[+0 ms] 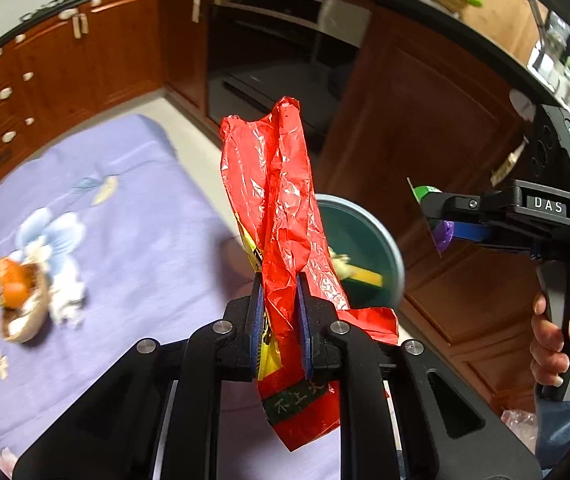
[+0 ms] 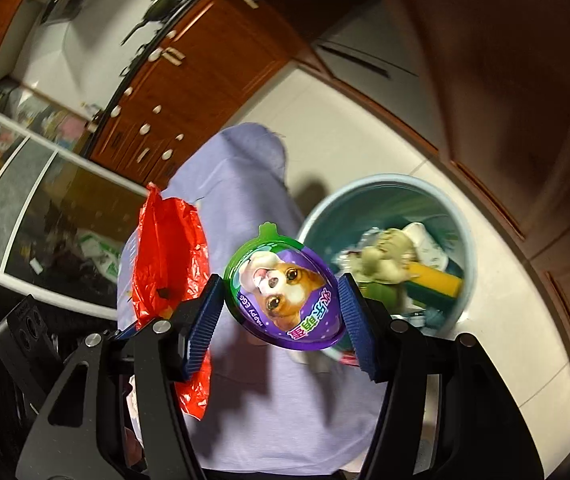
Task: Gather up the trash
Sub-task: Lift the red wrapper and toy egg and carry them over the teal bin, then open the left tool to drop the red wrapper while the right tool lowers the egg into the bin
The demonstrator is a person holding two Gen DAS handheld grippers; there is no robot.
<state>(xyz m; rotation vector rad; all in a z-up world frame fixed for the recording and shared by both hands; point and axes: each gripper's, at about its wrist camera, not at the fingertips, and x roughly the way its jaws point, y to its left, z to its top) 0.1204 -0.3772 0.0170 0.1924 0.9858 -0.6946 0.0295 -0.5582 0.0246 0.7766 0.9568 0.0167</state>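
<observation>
Bin (image 2: pixel 385 216) ahead-right of right tongs (image 2: pixel 281 304), clamped on egg capsule (image 2: pixel 285 292); left tongs (image 1: pixel 279 312) clamped on red wrapper (image 1: pixel 281 200), farther.

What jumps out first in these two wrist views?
The crumpled red plastic bag stands up dead centre in the left wrist view, pinched in the left tool. In the right wrist view, the right tool is clamped on a purple egg-shaped package with a puppy print. Just beyond it, a blue-green trash bin sits on the pale floor, already holding litter.
</observation>
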